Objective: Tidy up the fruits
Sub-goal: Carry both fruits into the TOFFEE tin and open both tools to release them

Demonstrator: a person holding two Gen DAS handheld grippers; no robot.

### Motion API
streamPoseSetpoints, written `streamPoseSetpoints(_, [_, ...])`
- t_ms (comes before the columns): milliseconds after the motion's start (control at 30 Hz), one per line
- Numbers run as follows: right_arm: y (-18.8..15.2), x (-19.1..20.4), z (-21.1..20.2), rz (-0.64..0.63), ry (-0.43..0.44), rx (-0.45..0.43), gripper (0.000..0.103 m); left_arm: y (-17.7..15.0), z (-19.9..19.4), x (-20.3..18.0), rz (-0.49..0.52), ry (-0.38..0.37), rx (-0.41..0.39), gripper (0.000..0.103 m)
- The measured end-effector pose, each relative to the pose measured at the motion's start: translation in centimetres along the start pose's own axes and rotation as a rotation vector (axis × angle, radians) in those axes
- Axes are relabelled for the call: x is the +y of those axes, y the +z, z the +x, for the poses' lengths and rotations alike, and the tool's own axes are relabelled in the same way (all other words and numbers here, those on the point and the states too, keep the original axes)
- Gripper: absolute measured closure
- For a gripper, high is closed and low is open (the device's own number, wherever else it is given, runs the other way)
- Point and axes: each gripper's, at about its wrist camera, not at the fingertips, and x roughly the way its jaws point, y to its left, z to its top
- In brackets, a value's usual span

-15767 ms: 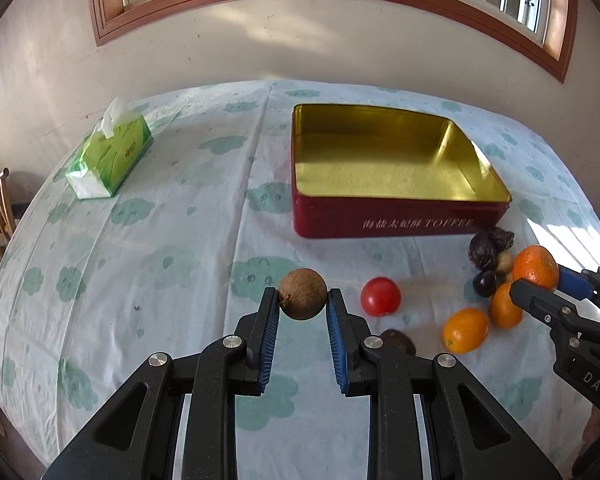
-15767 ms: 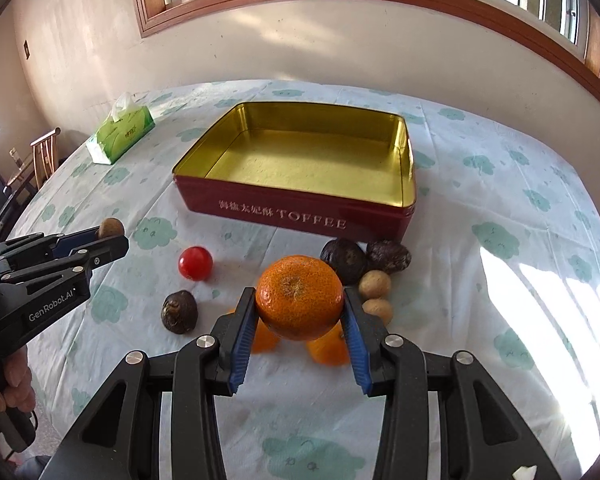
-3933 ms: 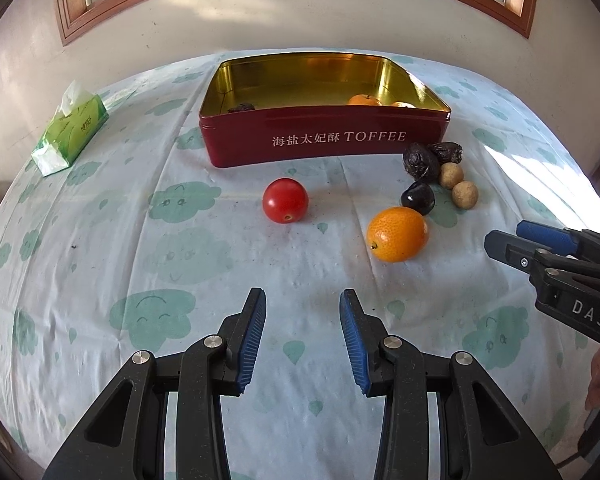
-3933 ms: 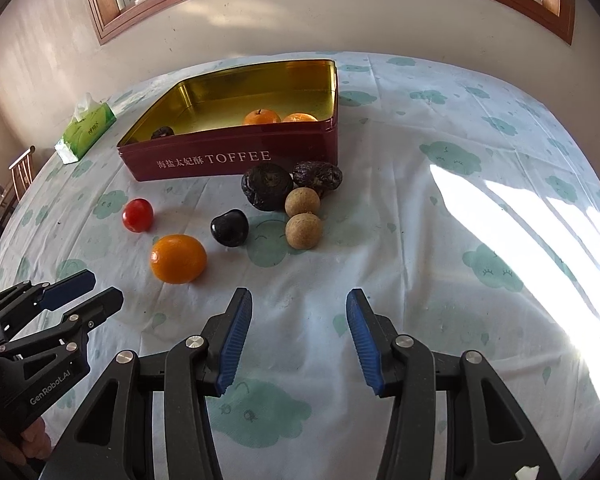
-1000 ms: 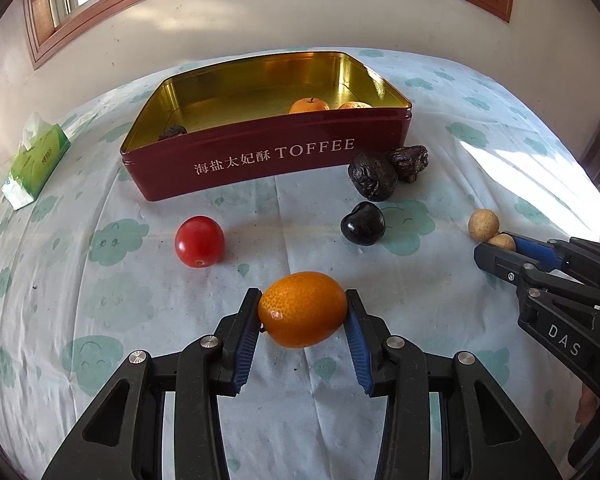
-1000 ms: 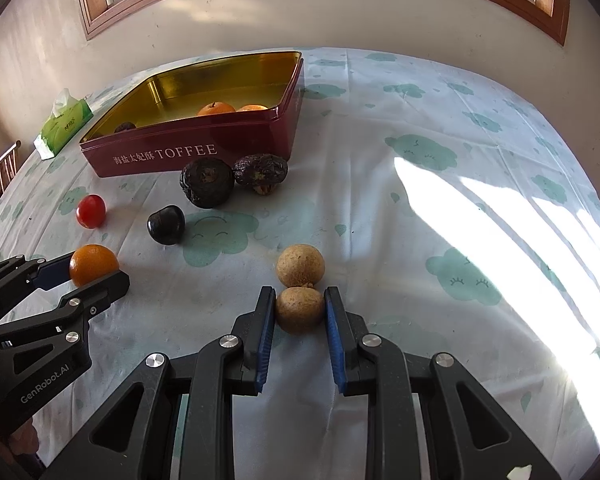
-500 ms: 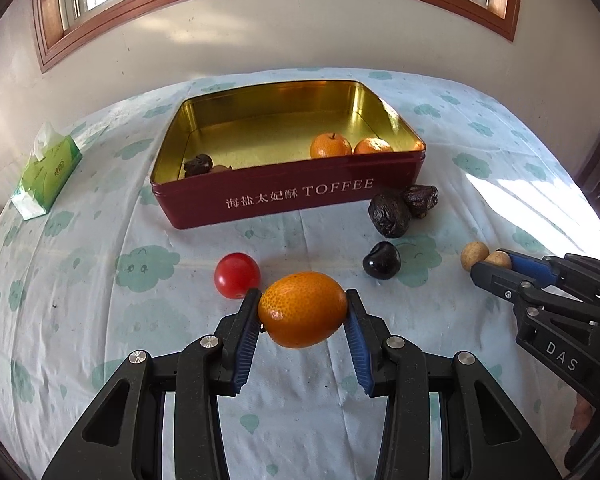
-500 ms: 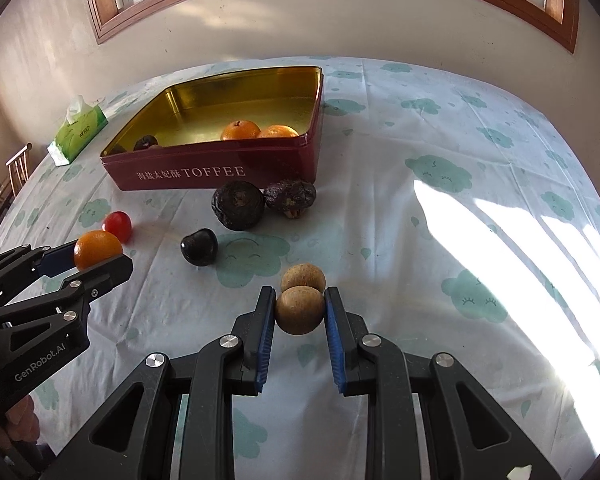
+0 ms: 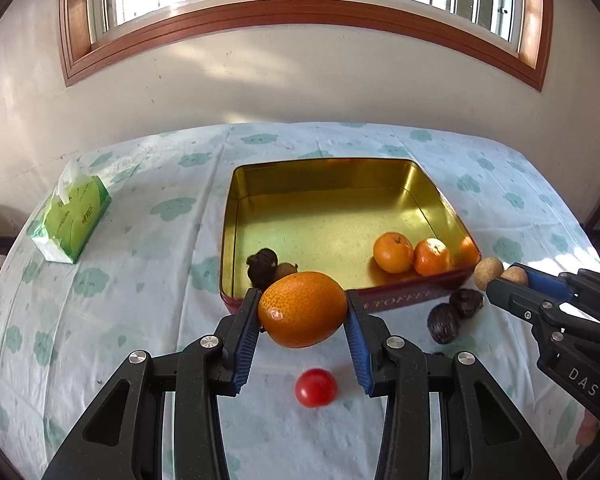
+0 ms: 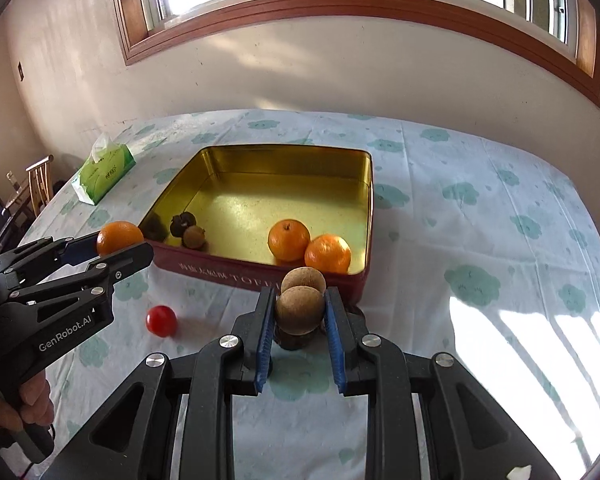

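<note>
My left gripper (image 9: pixel 302 312) is shut on an orange kumquat-like fruit (image 9: pixel 302 309), held in the air before the red toffee tin (image 9: pixel 404 294); it also shows in the right wrist view (image 10: pixel 118 237). My right gripper (image 10: pixel 299 312) is shut on a tan longan (image 10: pixel 299 309), with a second longan (image 10: pixel 303 279) joined just beyond it, raised near the tin's (image 10: pixel 260 276) near right corner. The tin holds two oranges (image 9: pixel 393 251) (image 9: pixel 432 256) and two small dark and brown fruits (image 9: pixel 262 266). A red tomato (image 9: pixel 315 387) lies on the cloth below my left gripper.
Two dark wrinkled fruits (image 9: pixel 444 323) (image 9: pixel 466 302) lie by the tin's right front. A green tissue box (image 9: pixel 74 220) stands far left. A wooden chair (image 10: pixel 36 184) is beyond the table's left edge. The wall and window are behind the table.
Both grippers have risen with their fruits and moved toward the tin. The tomato now sits below the left gripper's fingers.
</note>
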Motion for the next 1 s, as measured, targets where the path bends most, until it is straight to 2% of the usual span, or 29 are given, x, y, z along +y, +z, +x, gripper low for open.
streamPoseSetpoints(300, [3.3,0.3,4.0,-0.008,0.003,0.041,0.08,2.5,4.2,2.5,-0.004,0.056,0.05,0.061])
streamPoseSetpoints(433, [3.3,0.6,5.7,-0.008,0.007,0.066,0.08,2.4,5.8,3.0,-0.015,0.051,0.089,0.061])
streamPoseSetpoints(733, [3.4,0.8,7.7,-0.007,-0.009,0.088,0.08,2.7,6.7,2.2,0.044,0.076,0.072,0.061])
streamPoseSetpoints(1000, [3.0,0.7,8.4,0.003,-0.012,0.099,0.079,2.7,8.2,1.6,0.041,0.063,0.115,0.061])
